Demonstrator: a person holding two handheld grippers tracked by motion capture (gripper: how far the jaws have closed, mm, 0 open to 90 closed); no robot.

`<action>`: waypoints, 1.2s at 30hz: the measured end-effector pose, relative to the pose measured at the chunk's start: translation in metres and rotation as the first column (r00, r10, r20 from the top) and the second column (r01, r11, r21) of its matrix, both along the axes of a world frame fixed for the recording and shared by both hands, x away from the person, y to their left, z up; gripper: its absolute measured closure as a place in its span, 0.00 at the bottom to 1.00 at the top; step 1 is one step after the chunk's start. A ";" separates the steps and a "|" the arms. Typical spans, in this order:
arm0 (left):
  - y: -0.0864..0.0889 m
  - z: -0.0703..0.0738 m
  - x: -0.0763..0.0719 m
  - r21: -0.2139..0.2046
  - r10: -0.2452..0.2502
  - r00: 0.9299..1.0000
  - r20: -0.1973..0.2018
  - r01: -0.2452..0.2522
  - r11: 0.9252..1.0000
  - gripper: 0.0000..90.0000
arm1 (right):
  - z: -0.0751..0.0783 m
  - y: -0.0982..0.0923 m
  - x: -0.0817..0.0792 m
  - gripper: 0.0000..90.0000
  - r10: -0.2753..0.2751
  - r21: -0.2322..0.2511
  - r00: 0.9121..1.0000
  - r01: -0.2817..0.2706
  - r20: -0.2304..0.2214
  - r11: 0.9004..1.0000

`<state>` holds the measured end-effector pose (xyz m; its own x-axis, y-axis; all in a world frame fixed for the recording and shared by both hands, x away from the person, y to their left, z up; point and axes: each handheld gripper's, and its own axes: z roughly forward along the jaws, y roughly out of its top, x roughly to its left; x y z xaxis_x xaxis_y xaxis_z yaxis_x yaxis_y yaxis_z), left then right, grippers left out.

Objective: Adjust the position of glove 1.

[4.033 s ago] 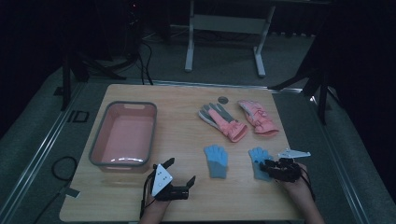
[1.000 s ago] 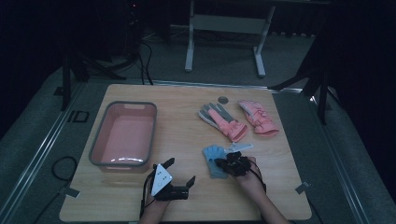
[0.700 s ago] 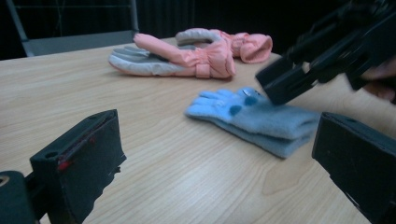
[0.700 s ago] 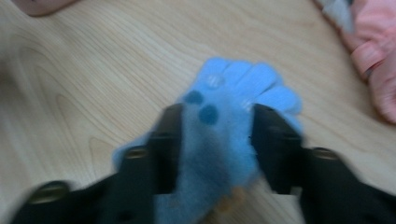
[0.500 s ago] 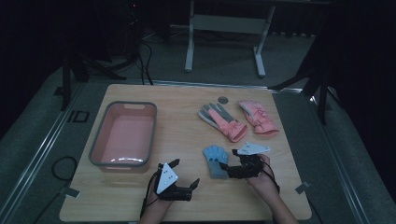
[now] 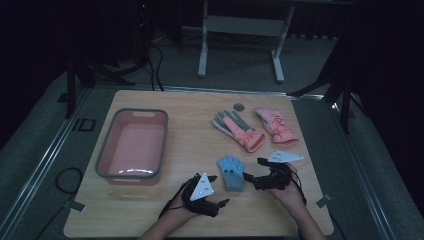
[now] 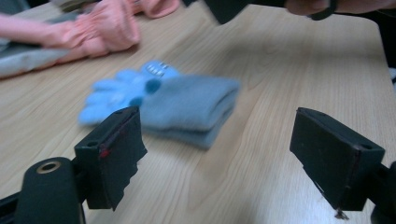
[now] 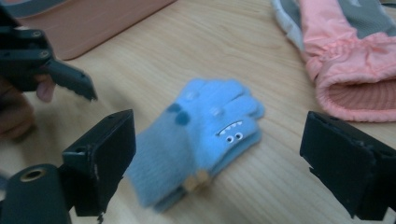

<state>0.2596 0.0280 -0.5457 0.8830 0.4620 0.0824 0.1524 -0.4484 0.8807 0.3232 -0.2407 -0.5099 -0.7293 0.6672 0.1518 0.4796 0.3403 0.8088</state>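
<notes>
High view, near edge first: left gripper (image 6: 216, 191) at seven o'clock of the blue gloves (image 6: 231, 172), jaws wide but just closing in, nothing between. Right gripper (image 6: 254, 174) at three o'clock, jaws just opened fully, empty. Gloves stacked as a pair, fuzzy light blue, cartoon eyes and teeth, flat on the table (image 6: 190, 102). Beyond, at one o'clock, pink gloves (image 6: 260, 129).

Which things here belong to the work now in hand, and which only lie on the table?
In the work: blue gloves, stacked; left gripper; right gripper, jaws open beside the stack.

Lying about: pink-and-grey gloves; pink tub; small grey disc.
</notes>
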 end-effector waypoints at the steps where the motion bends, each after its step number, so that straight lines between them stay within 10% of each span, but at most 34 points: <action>1: -0.003 0.000 0.002 0.011 -0.016 1.000 0.007 0.015 1.000 0.22 | 0.000 0.002 0.002 0.20 0.006 -0.010 1.000 -0.006 -0.014 1.000; 7: -0.018 0.003 0.013 0.068 -0.061 0.998 0.035 0.058 0.996 0.26 | -0.003 0.011 0.022 0.53 -0.043 -0.030 0.997 0.041 -0.067 0.999; 22: -0.042 -0.005 0.031 0.170 -0.133 0.991 -0.021 0.135 0.976 0.46 | -0.038 0.042 0.053 0.42 -0.088 -0.075 0.981 0.076 -0.172 0.994; 27: -0.042 -0.007 0.031 0.188 -0.127 0.991 -0.031 0.130 0.973 0.48 | -0.042 0.047 0.045 0.45 -0.070 -0.130 0.991 0.055 -0.112 0.990; 36: -0.040 -0.009 0.031 0.223 -0.125 0.992 -0.025 0.128 0.967 0.49 | -0.041 0.057 0.038 0.81 0.018 -0.165 0.996 -0.032 -0.087 0.986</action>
<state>0.2909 -0.0117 -0.5551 0.9345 0.3176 0.1609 0.0909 -0.6498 0.7547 0.3614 -0.1842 -0.5506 -0.7353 0.6700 0.1027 0.5337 0.4790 0.6969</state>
